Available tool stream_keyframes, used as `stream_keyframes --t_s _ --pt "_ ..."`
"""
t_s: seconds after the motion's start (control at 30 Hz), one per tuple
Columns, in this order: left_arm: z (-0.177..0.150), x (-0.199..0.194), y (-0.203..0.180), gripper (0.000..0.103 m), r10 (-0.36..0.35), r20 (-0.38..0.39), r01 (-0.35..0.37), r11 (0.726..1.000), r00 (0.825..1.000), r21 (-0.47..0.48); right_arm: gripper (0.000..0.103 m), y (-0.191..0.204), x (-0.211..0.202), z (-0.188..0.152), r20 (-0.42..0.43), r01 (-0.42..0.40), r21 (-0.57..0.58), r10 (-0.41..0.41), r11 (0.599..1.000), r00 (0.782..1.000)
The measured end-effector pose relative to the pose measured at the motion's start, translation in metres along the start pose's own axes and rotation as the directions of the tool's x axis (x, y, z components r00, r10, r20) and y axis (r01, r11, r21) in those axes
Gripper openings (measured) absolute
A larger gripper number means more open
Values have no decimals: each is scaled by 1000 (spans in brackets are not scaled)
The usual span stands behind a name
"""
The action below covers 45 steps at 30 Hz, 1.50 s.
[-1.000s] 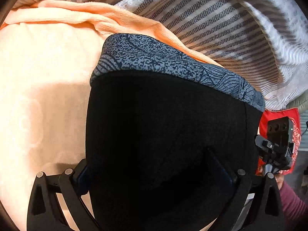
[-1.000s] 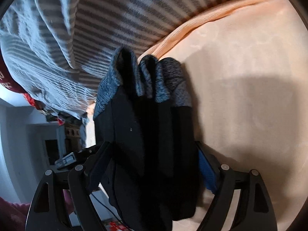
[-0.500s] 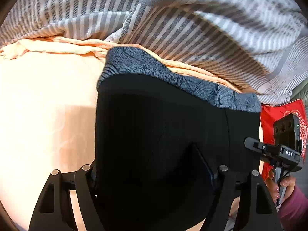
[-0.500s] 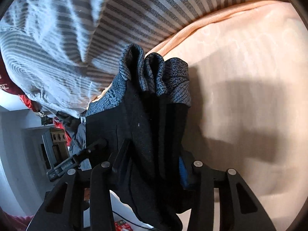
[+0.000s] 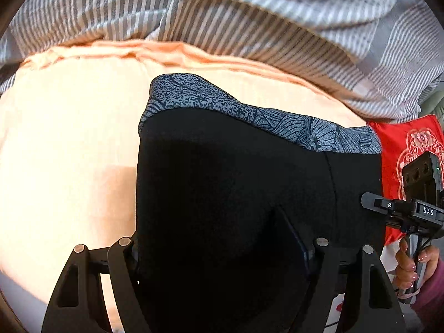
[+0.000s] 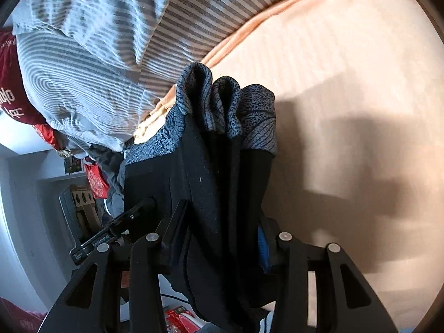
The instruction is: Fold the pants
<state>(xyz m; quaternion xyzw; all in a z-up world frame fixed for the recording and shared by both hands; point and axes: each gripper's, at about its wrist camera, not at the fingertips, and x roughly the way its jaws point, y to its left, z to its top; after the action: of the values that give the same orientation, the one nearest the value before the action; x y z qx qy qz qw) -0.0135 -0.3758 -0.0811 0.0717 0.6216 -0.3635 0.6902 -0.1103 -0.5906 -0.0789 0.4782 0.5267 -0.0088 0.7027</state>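
Both the left tool (image 5: 222, 255) and the right tool (image 6: 219, 238), wider a second ago, have clenched on the black pants (image 5: 236, 194), now lifted above the peach bedsheet (image 5: 69, 152), ready for folding.

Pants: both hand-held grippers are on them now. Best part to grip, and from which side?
Grip the black cloth just below the patterned waistband, near each side edge, coming from above. The pants hang with the band stretched wide, so two spread pinches keep it flat. In the right view it bunches in folds.
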Motion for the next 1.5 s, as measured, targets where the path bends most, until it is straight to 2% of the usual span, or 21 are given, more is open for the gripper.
stream_keyframes --t_s 0.17,0.33,0.5,0.77,1.0,1.1,1.23,1.27,1.4,1.5 --pt "-25 1 2 78 20 -10 -19 999 1000 26 46 -8 -1 -26 4 6 32 -6 999 1000" --pt "-42 15 14 78 33 -23 -32 999 999 16 46 -17 5 -46 11 47 39 -48 998 999" --pt "-53 26 27 78 5 -39 -7 999 999 -34 51 -21 13 -54 32 107 39 -108 994 994" --pt "-56 26 34 81 -19 -25 19 999 1000 -28 58 -21 12 -61 63 143 46 -146 989 987" --pt "-59 11 47 83 90 -9 -90 996 996 -1 62 -20 2 -67 93 181 75 -187 981 978" --pt "-60 -3 50 83 165 18 -165 986 986 5 62 -20 -8 -71 113 209 95 -219 973 969" --pt "-65 -17 45 83 212 55 -214 977 976 25 62 -17 -25 -77 174 205 117 -223 972 959" --pt "-67 -21 43 83 220 64 -222 974 973 34 60 -15 -29 -79 188 202 119 -222 972 957" --pt "-76 -28 26 83 230 93 -238 968 969 78 38 -2 -37 -85 214 235 90 -249 968 945" --pt "-85 -27 14 83 232 96 -243 963 968 119 34 11 -33 -93 212 270 35 -271 962 939"
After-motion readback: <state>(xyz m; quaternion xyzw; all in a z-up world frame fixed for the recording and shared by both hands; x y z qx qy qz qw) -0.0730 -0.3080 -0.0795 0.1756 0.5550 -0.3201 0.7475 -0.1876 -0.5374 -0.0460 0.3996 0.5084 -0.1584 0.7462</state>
